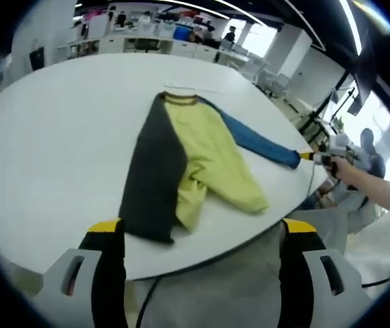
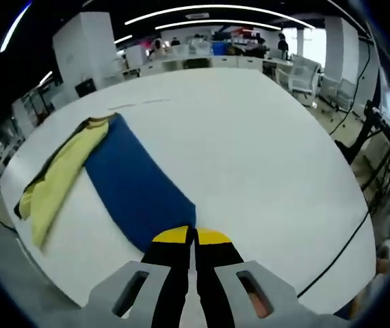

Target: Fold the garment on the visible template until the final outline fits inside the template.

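While your right gripper pinches blue sleeve cuff, bottom centre, left gripper hangs spread; garment looks soft, limp: grip hems.

Bright even overhead strip lighting, window glare, soft shadows, strong fisheye edge distortion

You're working at a large white table in an open office — long ceiling light strips run overhead. Desks and shelving line the far wall, white chairs stand nearby, and bright windows glare beyond.
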Demonstrator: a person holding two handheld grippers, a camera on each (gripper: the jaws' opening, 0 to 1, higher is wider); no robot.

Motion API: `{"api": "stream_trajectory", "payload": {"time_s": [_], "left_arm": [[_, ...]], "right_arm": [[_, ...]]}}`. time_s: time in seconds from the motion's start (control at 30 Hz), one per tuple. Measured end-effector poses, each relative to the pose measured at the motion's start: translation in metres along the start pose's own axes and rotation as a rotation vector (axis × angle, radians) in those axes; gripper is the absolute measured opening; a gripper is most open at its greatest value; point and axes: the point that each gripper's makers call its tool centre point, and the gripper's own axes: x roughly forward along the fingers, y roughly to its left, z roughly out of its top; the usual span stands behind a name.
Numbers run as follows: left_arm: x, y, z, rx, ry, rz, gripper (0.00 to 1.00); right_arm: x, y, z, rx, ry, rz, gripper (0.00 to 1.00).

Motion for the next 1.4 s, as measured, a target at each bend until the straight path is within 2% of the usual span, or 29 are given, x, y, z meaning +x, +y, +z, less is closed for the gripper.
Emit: {"api": "stream_trajectory", "payload": {"time_s": [0.37,0.83,1.4], "left_arm": [[0.003,0.003,0.0,-0.015,0.01,0.018,0.9],[0.012,0.007,0.001,-0.042,0.019,0.03,0.9],[0.023,0.01,-0.004,-0.062,0.055,0.032,0.9]], "right_arm": [[0.017,-0.024,0.008,-0.048,0.047,-0.011,0.02],[0.036,-0.056,0.014,-0.067,0.089,-0.042,0.02],[0.054,-0.081,0.023,-0.119,0.13,-0.068,0.02]]}}
